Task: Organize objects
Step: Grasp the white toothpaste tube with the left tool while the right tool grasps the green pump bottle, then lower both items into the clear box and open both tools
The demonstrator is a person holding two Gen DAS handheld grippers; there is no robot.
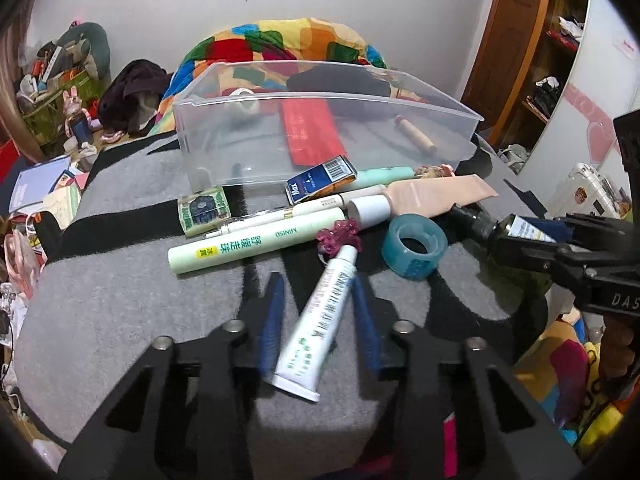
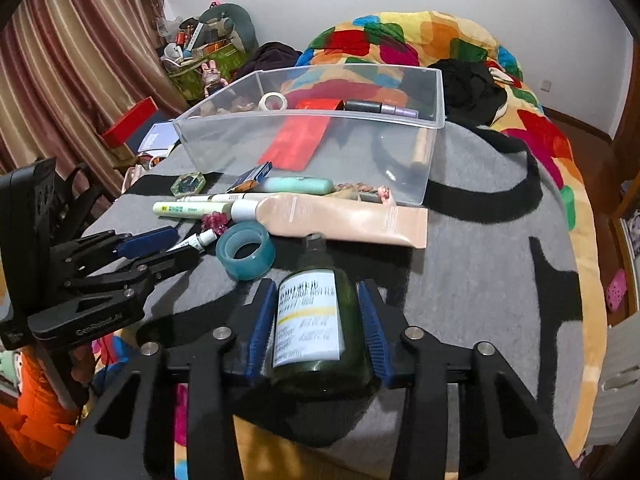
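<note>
My left gripper (image 1: 318,300) is open, its blue pads on either side of a small white tube (image 1: 316,328) lying on the grey blanket. My right gripper (image 2: 318,300) is shut on a dark green bottle (image 2: 316,320) with a white label, also seen in the left wrist view (image 1: 516,230). A clear plastic bin (image 1: 320,120) stands behind, holding a red packet (image 1: 310,132), a tape roll (image 1: 242,100) and a wooden stick (image 1: 414,132). In front of it lie a teal tape roll (image 1: 414,246), a green MINISO tube (image 1: 256,244), a peach tube (image 1: 432,196) and a blue box (image 1: 320,178).
The grey and black blanket (image 2: 480,240) covers a bed with a colourful quilt (image 2: 400,36) behind. A cluttered bedside with a green bag (image 2: 200,64) is at the left. Curtains (image 2: 60,80) hang left; a wooden door (image 1: 516,20) is at the right.
</note>
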